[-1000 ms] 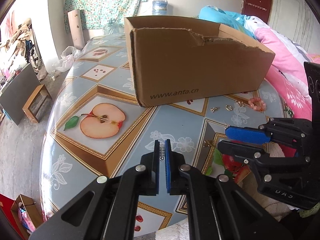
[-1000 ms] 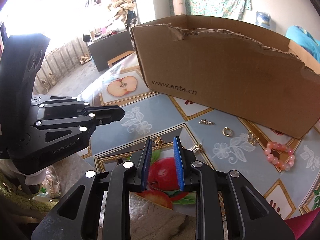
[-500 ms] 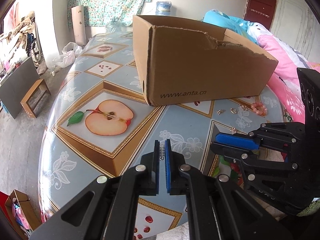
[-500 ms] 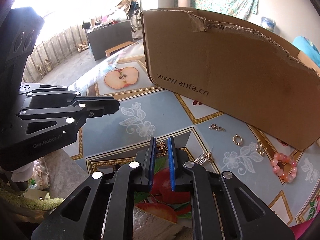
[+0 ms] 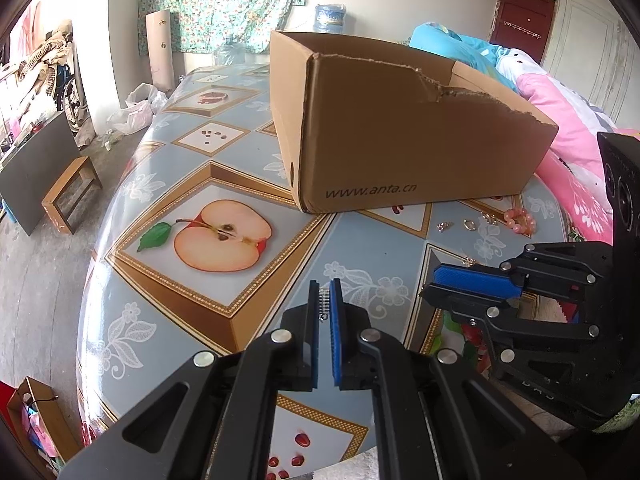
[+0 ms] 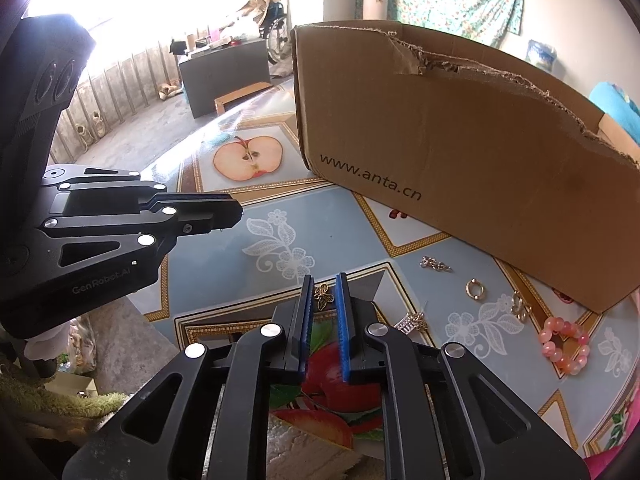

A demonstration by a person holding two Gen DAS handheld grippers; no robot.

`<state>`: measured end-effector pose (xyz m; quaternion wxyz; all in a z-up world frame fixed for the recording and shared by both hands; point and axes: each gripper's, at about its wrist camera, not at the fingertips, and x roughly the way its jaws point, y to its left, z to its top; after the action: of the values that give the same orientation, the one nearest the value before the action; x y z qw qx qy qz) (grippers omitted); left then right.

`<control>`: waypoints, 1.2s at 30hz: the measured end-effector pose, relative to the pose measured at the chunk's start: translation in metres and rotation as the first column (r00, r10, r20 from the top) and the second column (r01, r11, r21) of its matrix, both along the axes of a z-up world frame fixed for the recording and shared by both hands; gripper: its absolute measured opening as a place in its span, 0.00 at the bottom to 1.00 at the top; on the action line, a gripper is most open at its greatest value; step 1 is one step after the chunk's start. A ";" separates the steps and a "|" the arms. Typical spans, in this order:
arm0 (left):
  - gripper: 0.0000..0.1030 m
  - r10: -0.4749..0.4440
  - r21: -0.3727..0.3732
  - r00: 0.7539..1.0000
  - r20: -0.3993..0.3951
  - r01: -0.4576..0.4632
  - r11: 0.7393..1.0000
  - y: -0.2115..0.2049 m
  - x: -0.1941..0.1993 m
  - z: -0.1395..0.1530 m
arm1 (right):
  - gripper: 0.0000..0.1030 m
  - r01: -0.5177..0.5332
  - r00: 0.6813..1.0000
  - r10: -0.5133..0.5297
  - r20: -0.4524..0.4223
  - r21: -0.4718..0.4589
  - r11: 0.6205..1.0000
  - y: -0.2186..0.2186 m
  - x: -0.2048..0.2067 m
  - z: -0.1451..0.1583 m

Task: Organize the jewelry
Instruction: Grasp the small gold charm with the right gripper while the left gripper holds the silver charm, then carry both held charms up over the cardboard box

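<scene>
My left gripper [image 5: 325,286] is shut on a small silver beaded piece [image 5: 325,307], held above the fruit-patterned table [image 5: 208,280]. A bronze butterfly charm [image 6: 324,295] lies on the table between the tips of my right gripper [image 6: 325,280]. The right jaws are opening and the pads stand off the charm. Further right lie a silver comb-like piece [image 6: 412,322], a silver chain bit [image 6: 435,265], a gold ring [image 6: 475,290], a gold clasp [image 6: 520,307] and a pink bead bracelet [image 6: 564,344]. The left gripper [image 6: 236,210] shows at the left of the right wrist view.
A torn open cardboard box [image 5: 400,128] stands on the table just behind the jewelry. The table's rounded edge drops to the floor on the left, where a low wooden bench [image 5: 68,196] stands. Pink bedding [image 5: 568,140] lies past the table at the right.
The right gripper moved in on the butterfly charm, its jaws narrowed around it, then widened again. The left gripper stays shut on the silver piece.
</scene>
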<state>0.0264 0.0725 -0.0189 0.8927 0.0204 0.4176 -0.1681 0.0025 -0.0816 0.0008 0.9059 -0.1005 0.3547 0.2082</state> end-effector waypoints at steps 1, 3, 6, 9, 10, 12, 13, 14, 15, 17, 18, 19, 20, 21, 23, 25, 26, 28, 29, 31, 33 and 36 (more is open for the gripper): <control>0.04 0.000 -0.001 1.000 0.000 0.000 1.000 0.000 0.000 0.000 | 0.18 -0.007 1.000 0.007 -0.002 -0.006 1.000 0.001 0.000 -0.001; 0.04 0.001 0.002 1.000 0.001 -0.001 1.000 0.000 0.000 0.001 | 0.18 -0.014 1.000 0.014 0.000 -0.020 1.000 0.003 0.002 -0.004; 0.04 0.007 0.005 1.000 0.004 -0.007 1.000 0.002 0.000 0.003 | 0.06 -0.030 0.999 0.030 -0.012 -0.018 0.999 0.003 0.003 -0.003; 0.04 0.015 0.011 1.000 0.014 -0.015 1.000 0.003 -0.001 0.007 | 0.06 -0.036 0.999 0.036 -0.020 0.003 0.999 0.001 0.005 -0.003; 0.04 0.017 0.013 1.000 0.019 -0.018 1.000 0.003 -0.002 0.009 | 0.06 -0.033 0.999 0.034 -0.030 0.021 0.999 -0.001 0.005 -0.004; 0.04 0.022 0.019 0.999 0.033 -0.023 1.000 0.003 -0.003 0.014 | 0.06 -0.028 0.999 0.030 -0.040 0.051 0.998 -0.006 0.006 -0.002; 0.04 0.024 0.021 0.999 0.040 -0.024 0.999 0.003 -0.005 0.017 | 0.00 -0.028 0.999 0.030 -0.036 0.055 0.998 -0.007 0.004 -0.001; 0.04 0.025 0.024 0.999 0.048 -0.026 0.999 0.003 -0.006 0.020 | 0.00 -0.030 0.999 0.032 -0.029 0.060 0.998 -0.007 0.003 0.001; 0.04 0.024 0.027 0.998 0.058 -0.026 0.999 0.002 -0.008 0.023 | 0.00 -0.031 0.999 0.033 -0.025 0.068 0.997 -0.008 0.001 0.004; 0.04 0.021 0.033 0.996 0.086 -0.024 0.999 0.000 -0.011 0.033 | 0.00 -0.032 0.999 0.033 -0.007 0.088 0.996 -0.013 -0.004 0.010; 0.04 0.017 0.032 0.995 0.100 -0.021 0.999 0.000 -0.012 0.038 | 0.00 -0.033 0.999 0.033 0.005 0.093 0.995 -0.014 -0.006 0.014; 0.04 0.014 0.031 0.993 0.114 -0.018 0.999 -0.001 -0.013 0.044 | 0.00 -0.033 0.999 0.032 0.013 0.099 0.995 -0.016 -0.008 0.016; 0.04 0.010 0.031 0.991 0.130 -0.015 0.999 -0.003 -0.014 0.049 | 0.00 -0.032 0.999 0.030 0.023 0.109 0.994 -0.019 -0.010 0.020; 0.04 0.006 0.033 0.989 0.148 -0.011 0.999 -0.005 -0.015 0.055 | 0.00 -0.031 0.999 0.027 0.035 0.117 0.993 -0.021 -0.012 0.023; 0.04 -0.002 0.031 0.985 0.172 -0.004 0.999 -0.007 -0.015 0.065 | 0.00 -0.030 0.998 0.022 0.064 0.130 0.991 -0.027 -0.017 0.029; 0.04 -0.002 0.030 0.983 0.183 -0.003 1.000 -0.009 -0.016 0.071 | 0.00 -0.027 0.997 0.015 0.079 0.146 0.989 -0.033 -0.021 0.032; 0.04 -0.003 0.029 0.983 0.184 -0.002 1.000 -0.010 -0.016 0.072 | 0.00 -0.027 0.997 0.015 0.079 0.156 0.987 -0.035 -0.022 0.032; 0.04 -0.002 0.035 0.983 0.181 -0.004 0.999 -0.012 -0.017 0.071 | 0.00 -0.024 0.997 0.011 0.077 0.164 0.986 -0.037 -0.025 0.030; 0.04 -0.002 0.039 0.984 0.177 -0.005 0.999 -0.013 -0.017 0.070 | 0.00 -0.023 0.997 0.011 0.073 0.165 0.986 -0.038 -0.025 0.028; 0.04 0.001 0.038 0.986 0.169 -0.008 0.999 -0.016 -0.018 0.066 | 0.00 -0.020 0.998 0.010 0.060 0.175 0.984 -0.041 -0.027 0.024; 0.04 0.008 0.035 0.988 0.156 -0.013 0.999 -0.017 -0.019 0.061 | 0.00 -0.024 0.999 0.016 0.047 0.175 0.984 -0.040 -0.025 0.020; 0.04 0.019 0.033 0.991 0.135 -0.024 0.999 -0.016 -0.018 0.053 | 0.09 -0.031 0.999 0.027 0.026 0.170 0.985 -0.036 -0.018 0.016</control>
<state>0.0084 0.0561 0.0339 0.9202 0.0425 0.3593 -0.1496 -0.0159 -0.1173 0.0165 0.9121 -0.0304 0.3234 0.2500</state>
